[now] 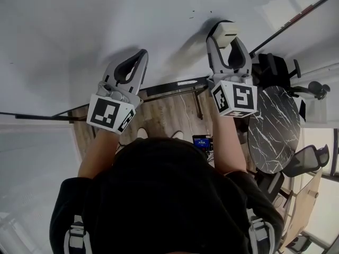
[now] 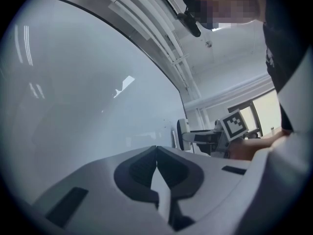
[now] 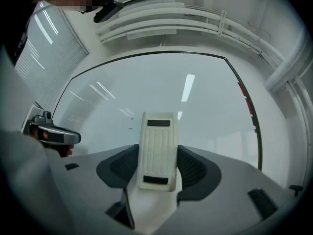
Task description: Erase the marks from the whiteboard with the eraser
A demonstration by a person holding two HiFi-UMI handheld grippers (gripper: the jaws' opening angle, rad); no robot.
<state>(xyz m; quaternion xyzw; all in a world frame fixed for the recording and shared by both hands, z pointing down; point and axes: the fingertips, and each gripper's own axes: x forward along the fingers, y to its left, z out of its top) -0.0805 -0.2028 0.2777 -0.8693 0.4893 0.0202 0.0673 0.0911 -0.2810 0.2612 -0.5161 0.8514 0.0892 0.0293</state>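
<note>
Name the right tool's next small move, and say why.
Probably sweep the eraser a little leftward: the right tool is clamped on it at the whiteboard, and small dark specks show just left of its tip.

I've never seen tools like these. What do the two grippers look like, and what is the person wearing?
The left gripper and right gripper are pale grey plastic, their curved jaws lined with dark ribbed pads. Each carries a white cube with black square markers. The person wears a black short-sleeved top and grey shoulder straps.
</note>
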